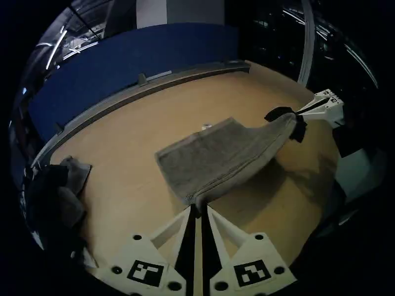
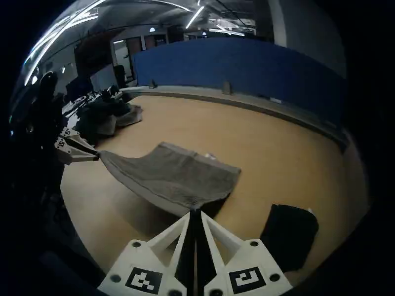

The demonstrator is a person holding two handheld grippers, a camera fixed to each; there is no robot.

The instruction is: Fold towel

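A grey towel [image 1: 219, 153] lies on the wooden table [image 1: 133, 133], its near edge lifted off the surface. My left gripper [image 1: 197, 211] is shut on one near corner of the towel. In the left gripper view the other gripper [image 1: 318, 107] holds the opposite lifted corner at the right. In the right gripper view the towel [image 2: 173, 177] hangs between my right gripper [image 2: 195, 211], shut on its corner, and the other gripper [image 2: 79, 150] at the left. The far part of the towel rests flat on the table [image 2: 266, 143].
A pile of dark and grey cloth [image 1: 61, 190] sits at the table's left end, the same cloth pile [image 2: 108, 118] far left in the right gripper view. A black cloth [image 2: 291, 234] lies near my right gripper. A blue partition [image 1: 133, 64] runs along the table's far edge.
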